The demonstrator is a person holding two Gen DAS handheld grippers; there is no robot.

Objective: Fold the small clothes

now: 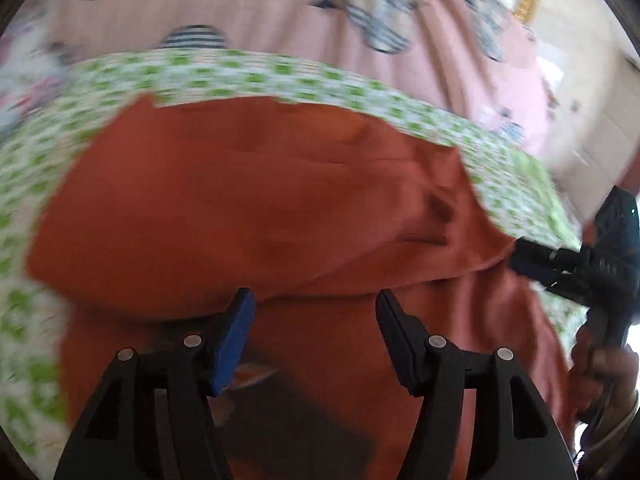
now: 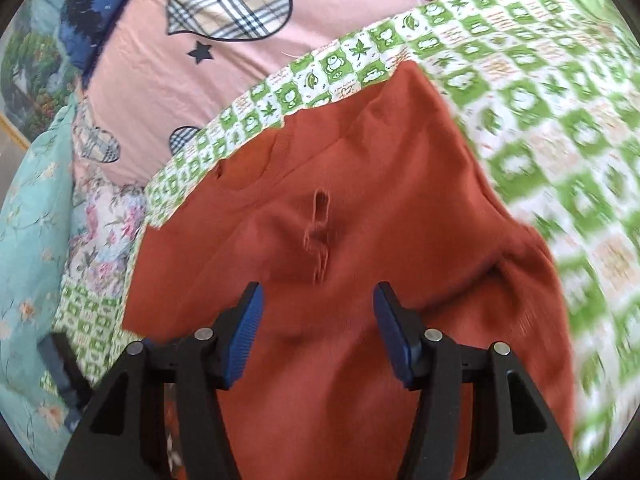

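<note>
A rust-orange small garment lies on a green-and-white patterned cloth, partly folded over itself. My left gripper is open, its jaws apart just above the garment's near fold, holding nothing. In the left wrist view the right gripper shows from the side at the garment's right edge. In the right wrist view the garment fills the middle, with a small loop at its centre. My right gripper is open and empty above it.
The patterned cloth lies on a pink sheet with plaid hearts. A pale blue floral cover is at the left. The left gripper's dark body shows at lower left. A hand holds the right gripper.
</note>
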